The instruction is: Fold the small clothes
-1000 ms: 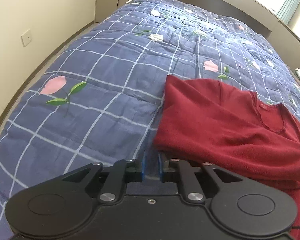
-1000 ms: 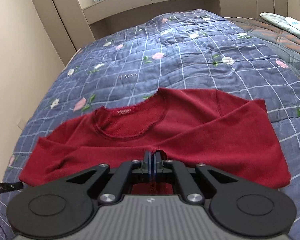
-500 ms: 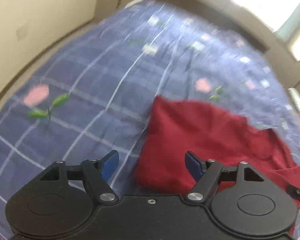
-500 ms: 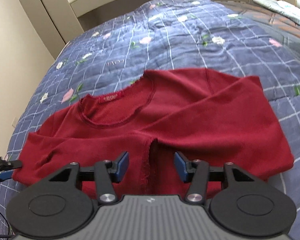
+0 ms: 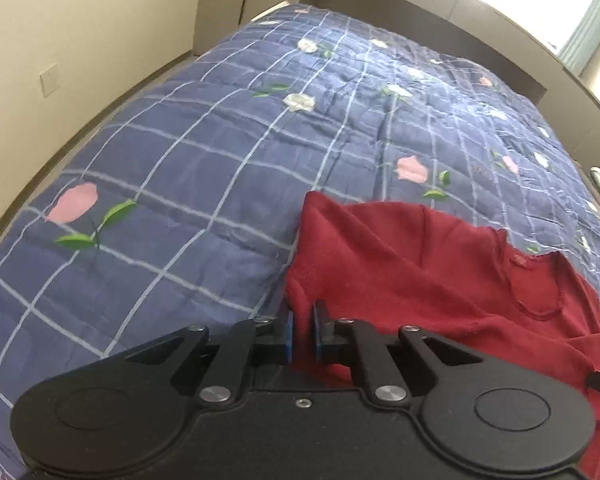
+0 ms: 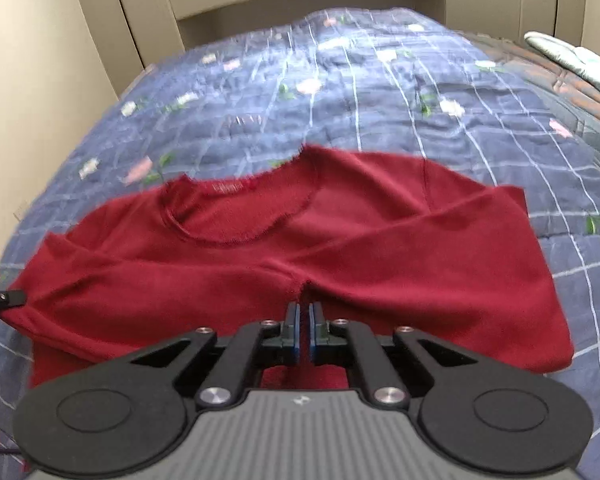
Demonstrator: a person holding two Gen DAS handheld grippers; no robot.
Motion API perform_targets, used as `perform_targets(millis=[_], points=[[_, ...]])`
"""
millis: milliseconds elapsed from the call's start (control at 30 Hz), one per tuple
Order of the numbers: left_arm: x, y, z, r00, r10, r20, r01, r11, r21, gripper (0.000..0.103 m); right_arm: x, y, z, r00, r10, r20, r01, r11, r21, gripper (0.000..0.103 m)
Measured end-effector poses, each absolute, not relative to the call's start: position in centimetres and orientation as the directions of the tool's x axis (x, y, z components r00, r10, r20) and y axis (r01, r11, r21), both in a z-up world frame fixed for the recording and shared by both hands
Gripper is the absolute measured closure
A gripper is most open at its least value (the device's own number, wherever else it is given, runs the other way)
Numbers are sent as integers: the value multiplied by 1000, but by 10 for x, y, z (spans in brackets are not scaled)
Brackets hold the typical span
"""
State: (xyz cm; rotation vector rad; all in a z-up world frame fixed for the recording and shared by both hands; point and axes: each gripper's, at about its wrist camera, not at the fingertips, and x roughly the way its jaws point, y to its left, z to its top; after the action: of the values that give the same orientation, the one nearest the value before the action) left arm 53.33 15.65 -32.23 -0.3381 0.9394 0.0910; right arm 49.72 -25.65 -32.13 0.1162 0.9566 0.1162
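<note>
Jaws reclosed | left gripper (image 5: 302, 330), right gripper (image 6: 303, 330) pinch sweater (image 6: 340, 264)

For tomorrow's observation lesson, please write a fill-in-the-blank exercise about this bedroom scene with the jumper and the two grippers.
1. The jumper is ____ in colour.
2. It lies on a blue checked quilt printed with ____.
3. The left gripper is shut on the jumper's ____ edge, as its own camera shows it.
4. The right gripper has its blue pads shut on the ____.

Missing words: red; flowers; left; jumper
</note>
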Motion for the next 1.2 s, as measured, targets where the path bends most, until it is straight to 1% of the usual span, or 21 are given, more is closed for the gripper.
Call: perform_targets(millis=[100, 167, 200, 233, 267, 300, 400, 467, 500, 533, 633, 667, 700, 733, 767, 833, 867, 933, 967, 1100, 1200], points=[[533, 157, -330, 569, -67, -819, -224, 946, -233, 91, 495, -262, -332, 543, 128, -830, -24, 990, 138, 97], [531, 156, -329, 574, -63, -817, -209, 953, -220, 87, 488, -264, -334, 548, 120, -828, -16, 991, 133, 97], [530, 156, -328, 571, -57, -819, -207, 955, -211, 81, 484, -266, -333, 551, 124, -825, -15, 990, 139, 91], [529, 157, -327, 568, -44, -822, -210, 958, -196, 72, 481, -267, -332, 553, 127, -823, -17, 990, 142, 84], [528, 158, -326, 568, -36, -822, -213, 959, -189, 67, 478, -267, -330, 557, 131, -820, -22, 989, 144, 64], [527, 158, -326, 571, -39, -820, -211, 959, -192, 60, 474, -266, -328, 565, 133, -815, -29, 989, 142, 51], [518, 161, -324, 587, -51, -808, -207, 955, -211, 60, 467, -261, -324, 562, 142, -815, -62, 990, 130, 42], [514, 162, -329, 567, -49, -822, -215, 955, -205, 65, 464, -260, -326, 554, 134, -822, -59, 991, 122, 39], [512, 163, -332, 562, -60, -825, -220, 951, -219, 71, 463, -261, -328, 549, 129, -826, -55, 991, 118, 39], [510, 164, -334, 558, -68, -827, -229, 945, -232, 71, 461, -261, -329, 546, 120, -829, -52, 993, 110, 38], [505, 166, -334, 557, -67, -828, -251, 937, -244, 70, 455, -263, -327, 551, 96, -829, -52, 995, 81, 33], [503, 166, -333, 561, -61, -826, -252, 937, -240, 69, 452, -264, -324, 556, 95, -826, -52, 996, 79, 26], [501, 165, -330, 565, -53, -823, -252, 939, -234, 62, 449, -264, -322, 560, 92, -823, -49, 996, 77, 17], [499, 165, -327, 570, -54, -820, -246, 941, -232, 55, 445, -265, -319, 563, 88, -822, -49, 996, 73, 13], [495, 164, -323, 579, -56, -814, -237, 943, -233, 50, 441, -266, -317, 566, 85, -820, -50, 996, 69, 9], [486, 163, -317, 592, -55, -804, -225, 946, -231, 36, 429, -270, -310, 568, 97, -817, -55, 995, 80, 5], [481, 162, -314, 596, -63, -800, -216, 948, -235, 33, 424, -272, -307, 562, 98, -821, -52, 995, 83, 2], [470, 160, -310, 596, -86, -799, -199, 947, -251, 25, 413, -277, -301, 553, 95, -828, -44, 995, 85, 0], [465, 158, -309, 592, -97, -800, -192, 947, -257, 23, 407, -279, -298, 549, 94, -830, -44, 996, 84, 0], [438, 144, -300, 576, -106, -810, -183, 949, -255, 4, 378, -290, -294, 524, 95, -847, -69, 995, 69, 0], [415, 133, -295, 572, -112, -812, -158, 957, -243, 1, 352, -302, -295, 505, 101, -857, -75, 995, 73, 0]])
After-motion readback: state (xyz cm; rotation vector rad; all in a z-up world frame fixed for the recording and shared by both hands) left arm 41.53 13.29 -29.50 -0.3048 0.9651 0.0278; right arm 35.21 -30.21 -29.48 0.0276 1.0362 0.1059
